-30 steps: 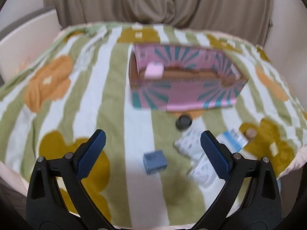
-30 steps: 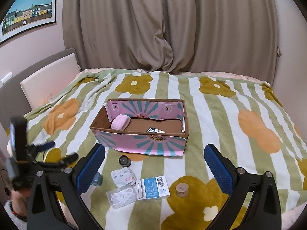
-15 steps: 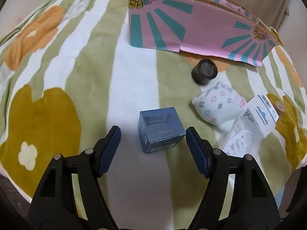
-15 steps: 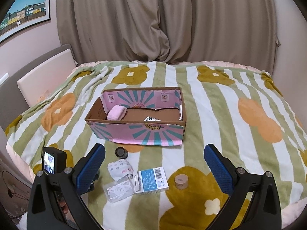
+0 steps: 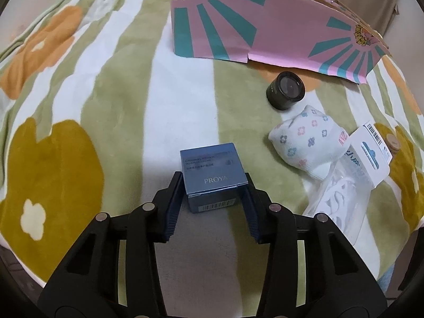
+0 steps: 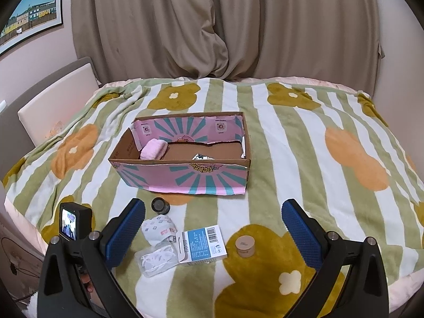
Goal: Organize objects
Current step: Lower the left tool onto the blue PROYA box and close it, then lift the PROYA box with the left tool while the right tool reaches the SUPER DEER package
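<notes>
A small blue PROYA box (image 5: 213, 177) lies on the striped flower blanket. My left gripper (image 5: 213, 185) has closed around it, one pad against each side. A pink and teal cardboard box (image 6: 185, 153) stands open further back, with a pink roll (image 6: 153, 151) and a small packet inside; its front wall shows in the left wrist view (image 5: 265, 23). My right gripper (image 6: 213, 217) is open and empty, held above the blanket's front part. The blue box is hidden in the right wrist view.
On the blanket near the front lie a black round jar (image 5: 287, 90), rolled patterned socks (image 5: 304, 143), a clear packet with a blue card (image 6: 185, 249) and a small tan round tin (image 6: 245, 245). The left gripper's camera (image 6: 74, 221) shows at the left. Curtains hang behind.
My left gripper dropped toward the blanket, moved onto the blue box and closed on its sides. The right gripper stayed open and shifted only slightly.
</notes>
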Tool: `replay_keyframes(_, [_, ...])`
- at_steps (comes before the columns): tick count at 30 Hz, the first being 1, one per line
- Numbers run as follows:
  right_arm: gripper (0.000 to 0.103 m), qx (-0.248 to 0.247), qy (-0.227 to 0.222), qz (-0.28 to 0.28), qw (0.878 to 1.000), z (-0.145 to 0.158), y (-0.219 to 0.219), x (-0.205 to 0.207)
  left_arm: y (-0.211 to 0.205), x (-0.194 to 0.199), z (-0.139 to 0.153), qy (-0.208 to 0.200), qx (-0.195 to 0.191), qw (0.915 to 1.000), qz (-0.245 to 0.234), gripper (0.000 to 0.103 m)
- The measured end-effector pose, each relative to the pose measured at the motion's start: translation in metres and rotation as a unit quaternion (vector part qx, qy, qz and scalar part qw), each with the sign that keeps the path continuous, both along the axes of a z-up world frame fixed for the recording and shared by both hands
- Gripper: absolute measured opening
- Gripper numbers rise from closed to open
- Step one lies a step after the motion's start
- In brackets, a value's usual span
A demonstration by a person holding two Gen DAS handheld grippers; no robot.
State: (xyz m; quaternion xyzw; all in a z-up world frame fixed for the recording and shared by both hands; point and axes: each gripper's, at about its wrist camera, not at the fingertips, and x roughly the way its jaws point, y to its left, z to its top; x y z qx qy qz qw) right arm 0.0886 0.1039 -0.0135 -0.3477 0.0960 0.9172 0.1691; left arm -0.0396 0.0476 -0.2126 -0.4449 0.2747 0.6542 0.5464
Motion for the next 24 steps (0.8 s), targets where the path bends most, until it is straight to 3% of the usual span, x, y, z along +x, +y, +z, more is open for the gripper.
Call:
replay_keyframes(10, [0.103,0.001,-0.003,-0.003,1.0,-0.001,-0.001,-0.002,-0.001,-0.008,0.007,-0.008,0.012,0.9999,0.002,0.038])
replay_keyframes(16, [0.103,0.001,-0.002,-0.004,1.0,0.0,-0.003,-0.002,-0.007,-0.011,0.028,-0.006,0.035,0.9994,0.003,0.038])
replay_keyframes(19, [0.103,-0.001,-0.001,-0.005,1.0,0.001,-0.004,-0.003,-0.013,-0.012,0.052,0.002,0.065,0.9979,0.003,0.038])
replay_keyframes(24, [0.103,-0.008,0.001,-0.006,1.0,0.001,-0.006,-0.007,-0.029,-0.01,0.118,0.029,0.143,0.9893,-0.001,0.038])
